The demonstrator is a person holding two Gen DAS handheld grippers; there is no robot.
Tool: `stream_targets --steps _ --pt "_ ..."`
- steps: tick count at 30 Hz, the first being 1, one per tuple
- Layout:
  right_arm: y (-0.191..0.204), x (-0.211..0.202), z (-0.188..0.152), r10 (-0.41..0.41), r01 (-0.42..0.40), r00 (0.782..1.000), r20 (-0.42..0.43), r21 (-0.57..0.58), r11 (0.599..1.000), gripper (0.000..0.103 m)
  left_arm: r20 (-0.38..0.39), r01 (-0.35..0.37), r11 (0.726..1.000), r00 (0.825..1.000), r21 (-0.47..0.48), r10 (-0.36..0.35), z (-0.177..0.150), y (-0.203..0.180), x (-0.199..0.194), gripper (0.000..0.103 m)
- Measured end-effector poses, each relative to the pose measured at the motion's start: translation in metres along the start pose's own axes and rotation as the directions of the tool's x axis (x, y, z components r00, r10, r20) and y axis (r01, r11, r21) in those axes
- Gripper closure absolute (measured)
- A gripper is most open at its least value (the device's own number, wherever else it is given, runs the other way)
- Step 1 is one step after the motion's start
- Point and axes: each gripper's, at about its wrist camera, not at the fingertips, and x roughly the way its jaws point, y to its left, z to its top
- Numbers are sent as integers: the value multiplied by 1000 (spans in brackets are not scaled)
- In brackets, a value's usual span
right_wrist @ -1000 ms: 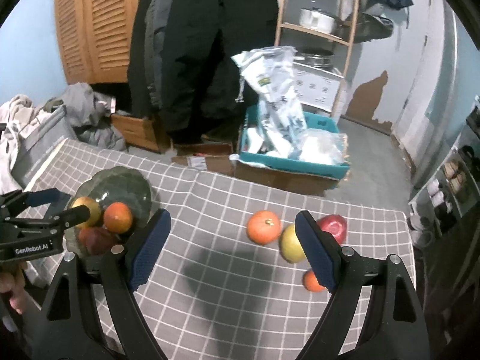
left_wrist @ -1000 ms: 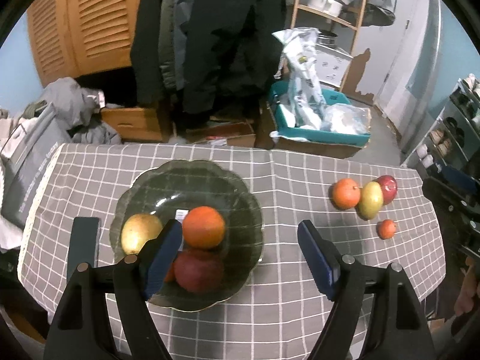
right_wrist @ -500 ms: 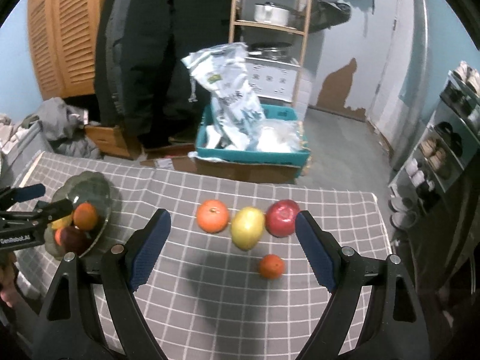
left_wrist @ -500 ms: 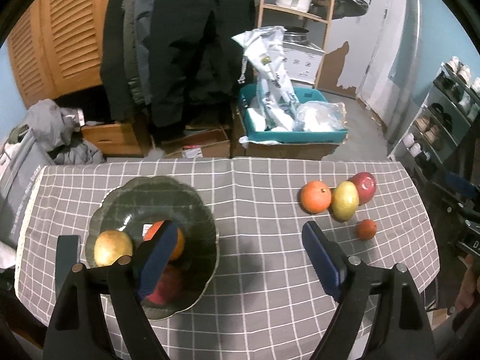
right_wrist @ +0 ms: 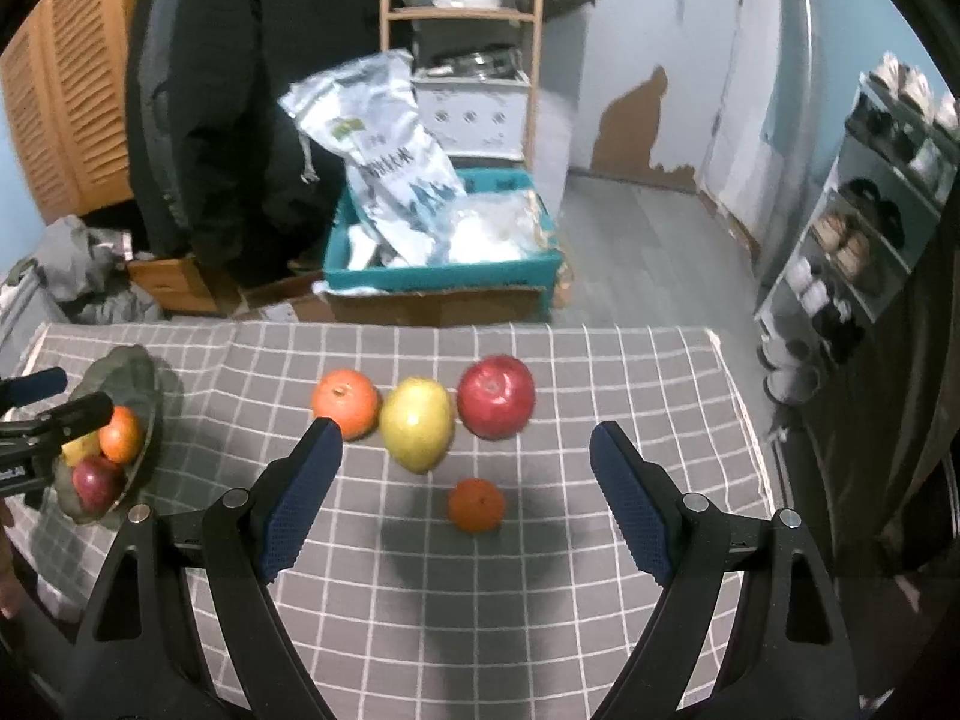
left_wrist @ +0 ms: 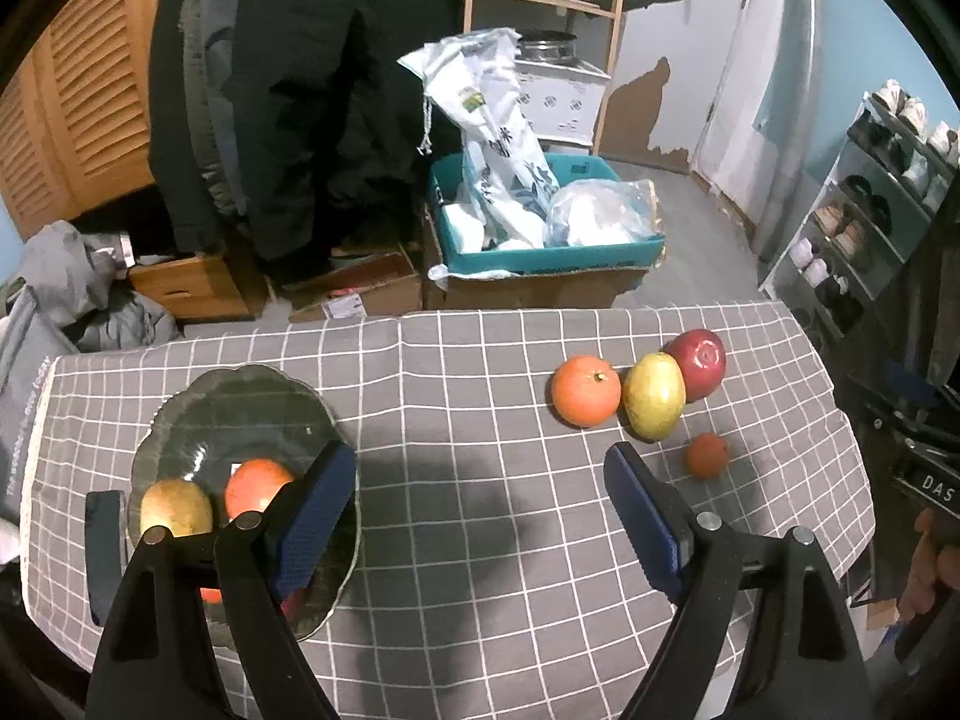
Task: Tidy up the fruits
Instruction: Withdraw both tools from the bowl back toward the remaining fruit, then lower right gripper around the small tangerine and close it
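Right gripper (right_wrist: pixel 465 459) spread wide, holding nothing, hovering over checked tablecloth (right_wrist: pixel 540 612). Yellow mango (right_wrist: pixel 415 423) lies flat between orange (right_wrist: pixel 346 401) and red apple (right_wrist: pixel 495 398), touching both, long axis running front-to-back across table. Small tangerine (right_wrist: pixel 476 504) just in front of mango, apart. Dark glass bowl (left_wrist: pixel 240 414) well off toward orange's side, 3 fruits inside. Left gripper (left_wrist: pixel 480 480) also wide open, empty, one finger over bowl.

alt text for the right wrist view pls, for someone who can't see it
The open right tongs hover empty over a grey checked tablecloth, above a small orange. Just beyond it, a larger orange, a yellow-green fruit and a red apple lie in a row. At far left, a dark bowl holds three fruits.
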Motion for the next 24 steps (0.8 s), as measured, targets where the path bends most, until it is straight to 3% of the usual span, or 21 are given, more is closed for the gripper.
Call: stream_targets --steps 13,24 --pt "-22 54 -19 4 1 992 -129 42 999 18 -91 -4 999 996 50 8 -8 -29 56 17" --pt "-27 121 -45 35 -14 958 -284 75 997 19 -202 14 999 979 46 -5 -24 -35 107 17"
